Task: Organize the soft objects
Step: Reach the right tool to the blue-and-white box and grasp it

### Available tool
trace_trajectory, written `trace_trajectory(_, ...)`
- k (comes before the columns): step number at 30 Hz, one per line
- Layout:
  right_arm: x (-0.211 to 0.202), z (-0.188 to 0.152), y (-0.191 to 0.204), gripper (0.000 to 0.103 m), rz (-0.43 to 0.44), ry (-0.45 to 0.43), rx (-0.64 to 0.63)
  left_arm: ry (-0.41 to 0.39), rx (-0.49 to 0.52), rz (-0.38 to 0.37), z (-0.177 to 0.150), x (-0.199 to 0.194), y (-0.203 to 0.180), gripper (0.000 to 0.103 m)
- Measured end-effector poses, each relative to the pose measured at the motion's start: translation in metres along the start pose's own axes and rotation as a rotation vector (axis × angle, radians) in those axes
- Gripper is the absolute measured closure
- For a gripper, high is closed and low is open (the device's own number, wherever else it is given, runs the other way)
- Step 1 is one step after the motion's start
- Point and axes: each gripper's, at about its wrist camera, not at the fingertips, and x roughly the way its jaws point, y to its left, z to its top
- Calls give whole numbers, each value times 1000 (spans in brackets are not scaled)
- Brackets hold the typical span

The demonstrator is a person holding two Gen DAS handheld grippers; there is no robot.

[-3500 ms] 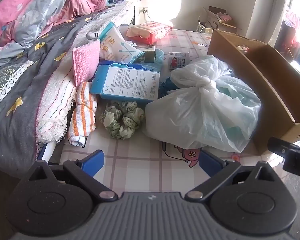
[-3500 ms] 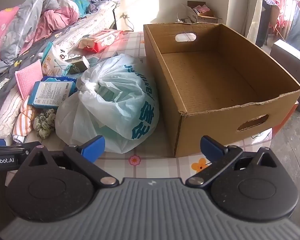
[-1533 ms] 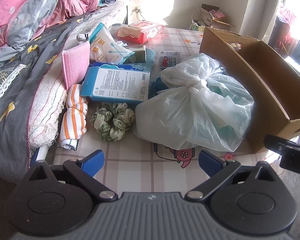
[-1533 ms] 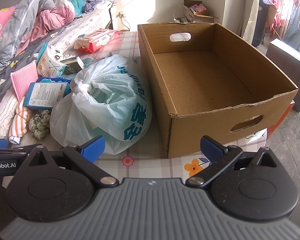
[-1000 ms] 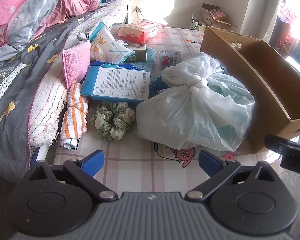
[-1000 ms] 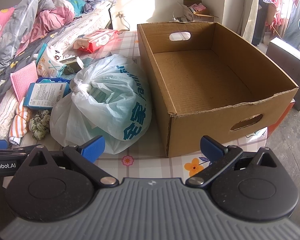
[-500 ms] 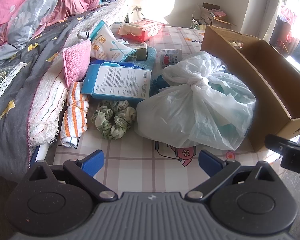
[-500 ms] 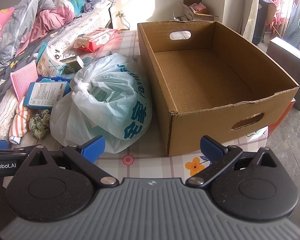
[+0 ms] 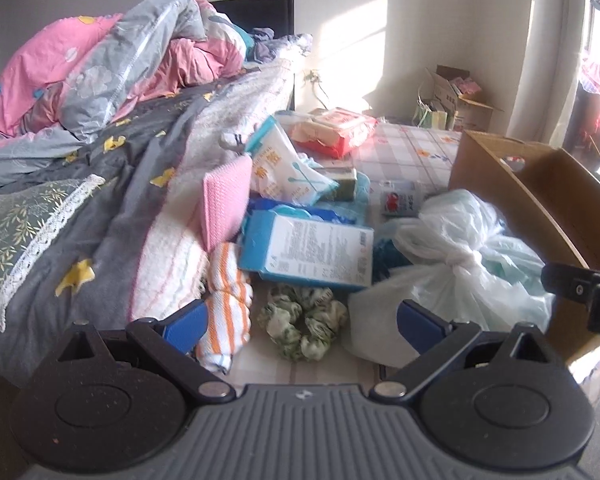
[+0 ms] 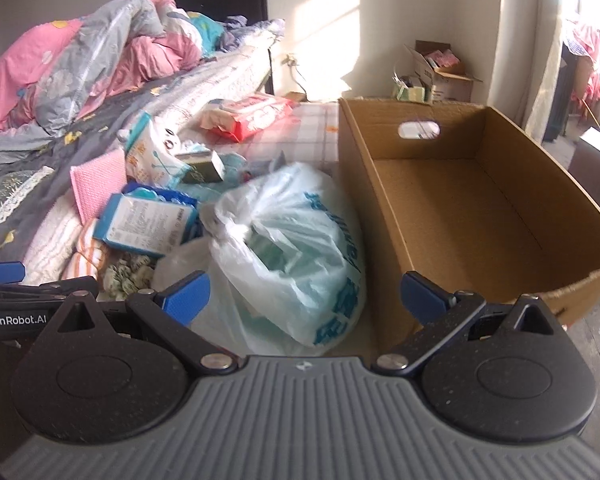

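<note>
A knotted white plastic bag [image 9: 460, 276] [image 10: 292, 256] lies on the checked tablecloth beside an empty brown cardboard box [image 10: 472, 204] [image 9: 540, 192]. A green scrunchie [image 9: 304, 326], an orange-striped rolled cloth [image 9: 228, 300], a blue pack [image 9: 312, 248] and a pink cloth [image 9: 222, 200] lie left of the bag. My left gripper [image 9: 302, 324] is open and empty, just short of the scrunchie. My right gripper [image 10: 304, 296] is open and empty, close in front of the bag.
A bed with a grey cover [image 9: 100, 184] and a pink and grey duvet [image 9: 112, 64] borders the table on the left. A red wipes pack [image 9: 336, 128], a cotton swab bag [image 9: 284, 168] and small boxes lie farther back. Cartons [image 10: 432, 72] stand by the far wall.
Both grippers have moved forward and tilted up, so the scrunchie and the bag sit closer to the fingers. Nothing on the table has moved.
</note>
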Motion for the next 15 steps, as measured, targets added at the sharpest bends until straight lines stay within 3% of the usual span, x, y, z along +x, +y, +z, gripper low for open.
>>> trace_trajectory(8,41,68,30,1,261,-76,-44,-107,37,29,31,21,29,2)
trace_trajectory(11,65,92,44,1,330,-58,-63,-113,60,48,40,36,32,6)
trace_trajectory(15,102,115,62,1,387,5,-105,-64,89,3,40,58,29,17)
